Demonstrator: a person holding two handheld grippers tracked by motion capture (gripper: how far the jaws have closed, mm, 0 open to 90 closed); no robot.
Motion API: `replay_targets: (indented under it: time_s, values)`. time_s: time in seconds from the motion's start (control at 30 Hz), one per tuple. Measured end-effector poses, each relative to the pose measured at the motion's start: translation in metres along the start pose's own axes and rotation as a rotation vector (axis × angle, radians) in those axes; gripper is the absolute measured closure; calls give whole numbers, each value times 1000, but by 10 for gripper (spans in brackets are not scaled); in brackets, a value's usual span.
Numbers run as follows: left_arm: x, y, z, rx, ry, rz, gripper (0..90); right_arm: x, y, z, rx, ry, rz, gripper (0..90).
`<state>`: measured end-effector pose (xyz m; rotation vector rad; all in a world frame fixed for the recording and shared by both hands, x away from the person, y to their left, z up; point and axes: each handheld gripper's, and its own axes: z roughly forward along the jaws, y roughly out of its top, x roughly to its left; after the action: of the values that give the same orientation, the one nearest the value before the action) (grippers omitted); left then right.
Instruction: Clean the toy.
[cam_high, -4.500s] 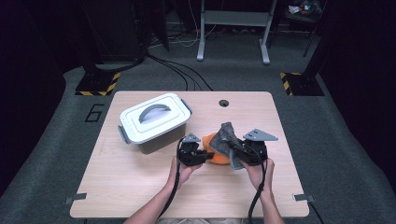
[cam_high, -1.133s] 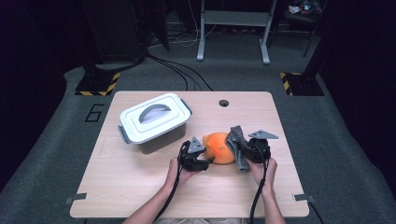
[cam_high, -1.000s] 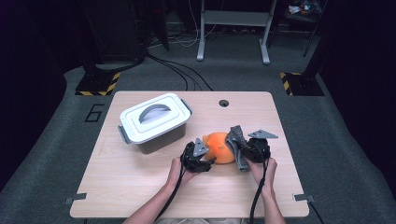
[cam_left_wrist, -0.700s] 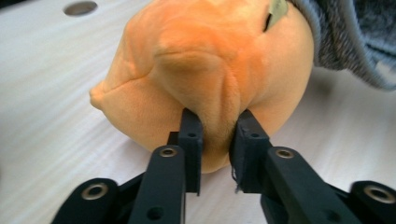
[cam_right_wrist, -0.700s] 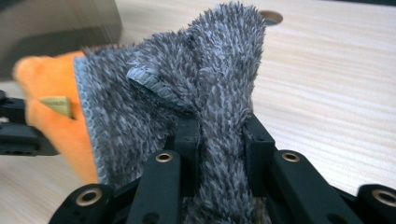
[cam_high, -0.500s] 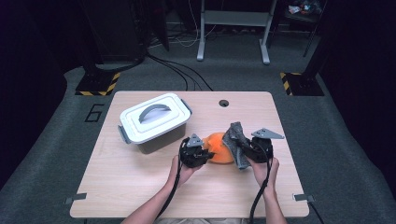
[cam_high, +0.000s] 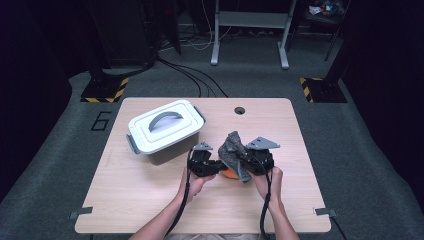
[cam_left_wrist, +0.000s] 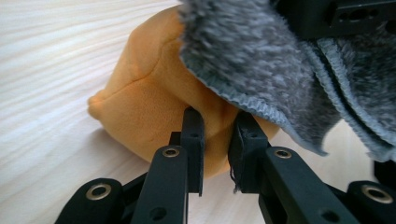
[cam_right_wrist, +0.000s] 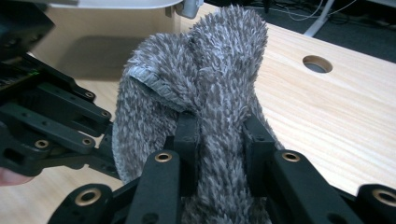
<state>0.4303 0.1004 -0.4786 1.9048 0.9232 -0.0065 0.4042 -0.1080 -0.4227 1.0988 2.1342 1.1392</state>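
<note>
Cloth (cam_high: 235, 155), grey and fuzzy, sits low and centre in the high view, bunched up between the two grippers and partly draped over an orange plush (cam_left_wrist: 154, 107). In the right gripper view the right gripper (cam_right_wrist: 218, 135) has its jaws narrowed on a thick fold of the cloth, which rises in a rumpled hump through the middle of the frame; the grip looks meant to lift the cloth up and off the plush. In the left gripper view the left gripper (cam_left_wrist: 215, 140) has its jaws nearly together, pinching a ridge at the lower middle of the plush, likely to pin it on the table (cam_high: 320, 165) while the cloth is pulled away. The cloth's hemmed edge hangs over the plush at the upper right of that frame. In the high view only a sliver of the plush (cam_high: 230, 174) peeks out under the cloth, just below centre.

Farther back, left of centre, a white box (cam_high: 165, 131) with a grey handle stands shut, apart from the grippers. A round hole (cam_high: 239, 110) lies near the table's far edge. On the floor at the left of the table a "6" (cam_high: 101, 120) is marked.
</note>
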Motion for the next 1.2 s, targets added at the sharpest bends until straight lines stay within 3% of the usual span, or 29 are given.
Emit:
replay_targets:
  time_s: [0.07,0.27,0.37,0.6,0.8,0.97,1.03,1.2]
  values:
    - [0,0,0,-2,15,4,766,2,1,3,8,-23,-15,718]
    - [2,0,1,-6,24,-3,767,-2,-1,3,5,-33,-14,719]
    - [1,-1,1,-7,24,-21,768,-7,-5,0,1,-42,11,718]
    - [3,-1,1,-7,26,-20,768,-26,-22,-8,-2,-75,66,718]
    - [5,0,1,-10,26,-28,768,-49,-43,-7,42,-112,135,717]
    - [4,0,3,-16,25,-25,767,-62,-55,-1,76,-105,192,717]
    - [5,0,3,-11,30,-25,767,-63,-54,-3,67,-92,207,717]
    - [7,-1,3,-7,31,-29,767,-55,-41,-16,-12,-57,191,717]
